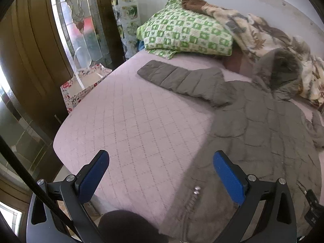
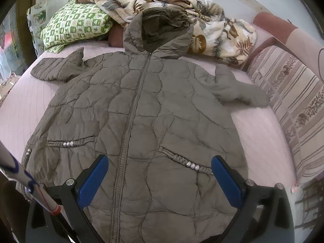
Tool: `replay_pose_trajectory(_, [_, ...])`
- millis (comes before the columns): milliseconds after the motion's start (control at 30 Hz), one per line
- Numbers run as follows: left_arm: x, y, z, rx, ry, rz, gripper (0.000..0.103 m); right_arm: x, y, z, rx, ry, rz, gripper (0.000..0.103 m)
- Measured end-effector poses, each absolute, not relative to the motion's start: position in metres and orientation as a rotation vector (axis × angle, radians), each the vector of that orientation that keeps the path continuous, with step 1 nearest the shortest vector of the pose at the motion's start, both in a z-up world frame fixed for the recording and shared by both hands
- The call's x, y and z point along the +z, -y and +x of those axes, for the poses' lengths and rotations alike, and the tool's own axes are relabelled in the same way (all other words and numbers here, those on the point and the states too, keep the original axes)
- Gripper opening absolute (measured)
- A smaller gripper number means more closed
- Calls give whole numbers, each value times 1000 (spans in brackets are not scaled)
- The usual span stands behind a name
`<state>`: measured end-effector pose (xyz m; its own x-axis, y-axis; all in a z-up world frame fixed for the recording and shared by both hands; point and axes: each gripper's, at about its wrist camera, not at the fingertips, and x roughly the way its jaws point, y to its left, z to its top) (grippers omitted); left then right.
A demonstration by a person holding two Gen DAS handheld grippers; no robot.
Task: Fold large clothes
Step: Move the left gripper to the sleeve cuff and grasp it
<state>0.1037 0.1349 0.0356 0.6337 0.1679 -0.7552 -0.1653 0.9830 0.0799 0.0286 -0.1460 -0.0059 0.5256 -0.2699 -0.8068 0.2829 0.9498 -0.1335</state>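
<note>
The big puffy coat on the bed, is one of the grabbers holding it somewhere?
No. The coat lies flat on the bed, and nothing grips it. The left gripper and the right gripper are both open above it, fingers apart and empty.

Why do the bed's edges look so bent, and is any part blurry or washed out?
Left wrist view: the fisheye lens bows the bed and door frame; daylight glares through the glass at left, and the coat looks slightly soft. Right wrist view: the same curving, dark corners, but the coat is evenly lit and sharp.
</note>
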Motion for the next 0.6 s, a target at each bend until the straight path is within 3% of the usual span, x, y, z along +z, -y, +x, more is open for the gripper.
replay_pose_trajectory(133, [20, -157, 130, 198, -922, -25, 86, -13, 145, 36, -329, -983, 11, 103])
replay_pose_trajectory(500, [-19, -229, 242, 229, -991, -203, 85, -36, 147, 58, -328, -1034, 6, 103])
replay_pose_trajectory(600, [-37, -252, 290, 224, -1022, -290, 74, -41, 151, 65, -336, -1036, 15, 103])
